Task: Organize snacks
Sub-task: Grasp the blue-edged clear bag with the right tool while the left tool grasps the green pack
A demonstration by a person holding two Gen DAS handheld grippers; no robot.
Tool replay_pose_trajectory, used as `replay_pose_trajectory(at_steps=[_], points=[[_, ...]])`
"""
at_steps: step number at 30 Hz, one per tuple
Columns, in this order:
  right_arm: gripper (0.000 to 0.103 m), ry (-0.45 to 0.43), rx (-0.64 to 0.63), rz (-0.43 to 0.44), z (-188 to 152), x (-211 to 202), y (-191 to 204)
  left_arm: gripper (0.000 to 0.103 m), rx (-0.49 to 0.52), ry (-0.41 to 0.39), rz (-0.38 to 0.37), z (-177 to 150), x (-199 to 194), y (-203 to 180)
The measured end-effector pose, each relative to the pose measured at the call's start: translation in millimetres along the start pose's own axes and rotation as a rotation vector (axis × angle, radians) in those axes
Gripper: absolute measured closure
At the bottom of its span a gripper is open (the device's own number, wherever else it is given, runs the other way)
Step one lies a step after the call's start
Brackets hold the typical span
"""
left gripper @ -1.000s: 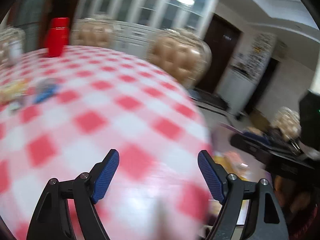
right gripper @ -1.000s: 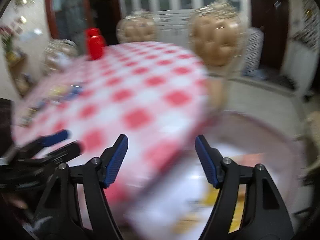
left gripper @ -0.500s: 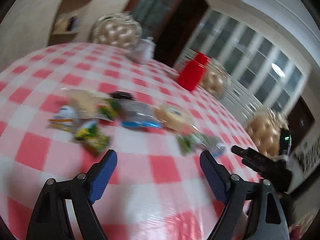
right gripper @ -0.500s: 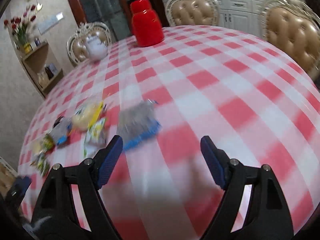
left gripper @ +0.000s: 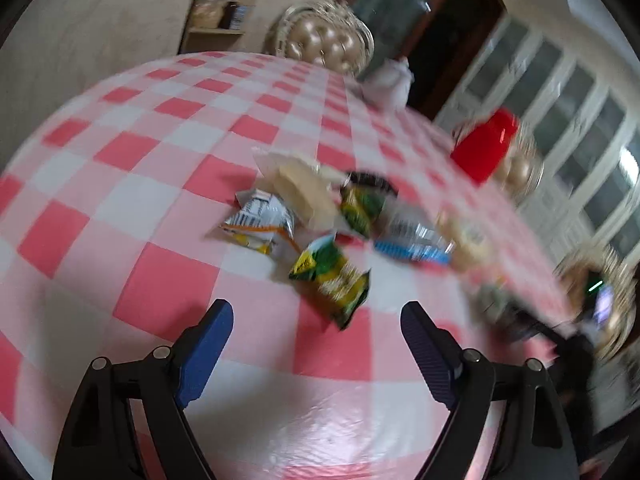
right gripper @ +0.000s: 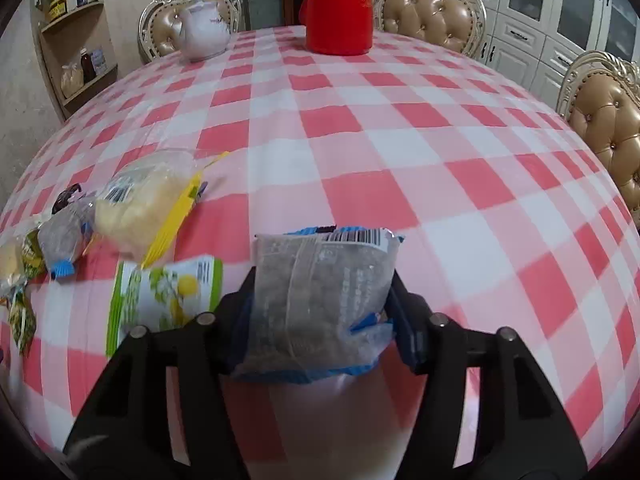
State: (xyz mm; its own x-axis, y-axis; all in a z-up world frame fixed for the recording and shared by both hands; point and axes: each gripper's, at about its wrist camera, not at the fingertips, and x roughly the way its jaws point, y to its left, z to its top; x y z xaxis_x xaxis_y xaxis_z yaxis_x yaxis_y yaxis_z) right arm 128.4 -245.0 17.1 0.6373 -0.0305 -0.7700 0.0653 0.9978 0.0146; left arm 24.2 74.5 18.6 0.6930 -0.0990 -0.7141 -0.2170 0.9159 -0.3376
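Red-and-white checked plastic cloth covers the round counter (right gripper: 400, 128). The right hand-held gripper (right gripper: 322, 312) is clamped on a clear, blue-edged snack packet of dark grainy contents (right gripper: 320, 304); the packet stands upright between the fingers, barcode end uppermost, at the near edge of the counter. Just beside it on the left lies a flat green-and-white snack packet with a yellow lemon print (right gripper: 164, 294).

Further left, towards the counter's left edge, sits a loose cluster: a clear bag of pale yellow flakes with a yellow seal strip (right gripper: 140, 204), touching a small clear packet with a blue end (right gripper: 64, 240). Small green-and-yellow sachets (right gripper: 24, 312) lie at the very edge, too blurred to identify further.

The left hand-held gripper (left gripper: 316, 332) hangs above the cloth with its blue-padded fingers wide apart and nothing between them. Ahead of it lies a green-and-yellow foil sachet (left gripper: 332, 280), and beyond that a silver-and-orange foil packet (left gripper: 260, 220). This view is motion-blurred; the items behind appear to overlap.

At the far edge stand a glossy red plastic jug (right gripper: 338, 8) and a white ceramic teapot (right gripper: 204, 32), well apart from the snacks.
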Motion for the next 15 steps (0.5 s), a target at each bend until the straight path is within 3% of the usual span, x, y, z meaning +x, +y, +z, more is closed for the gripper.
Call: replay_pose_trajectory(at_steps=[5, 7, 9, 10, 13, 15], points=[[0.045, -0.03, 0.108, 0.134, -11, -30, -19, 0.016, 0.202, -0.005, 0.14, -2, 19, -27], [0.045, -0.061, 0.125, 0.179, -15, -45, -21, 0.016, 0.237, 0.014, 0.158, 2, 28, -30], [0.044, -0.095, 0.13, 0.226, -20, -60, -19, 0.016, 0.236, 0.037, 0.185, 12, 41, -27], [0.044, -0.102, 0.127, 0.237, -21, -64, -17, 0.016, 0.199, 0.079, 0.155, 18, 49, -22], [0.044, -0.112, 0.123, 0.268, -24, -69, -10, 0.016, 0.146, 0.069, 0.132, 25, 53, -20], [0.044, -0.101, 0.118, 0.288, -24, -66, -6, 0.016, 0.165, 0.059, 0.178, 25, 59, -26]])
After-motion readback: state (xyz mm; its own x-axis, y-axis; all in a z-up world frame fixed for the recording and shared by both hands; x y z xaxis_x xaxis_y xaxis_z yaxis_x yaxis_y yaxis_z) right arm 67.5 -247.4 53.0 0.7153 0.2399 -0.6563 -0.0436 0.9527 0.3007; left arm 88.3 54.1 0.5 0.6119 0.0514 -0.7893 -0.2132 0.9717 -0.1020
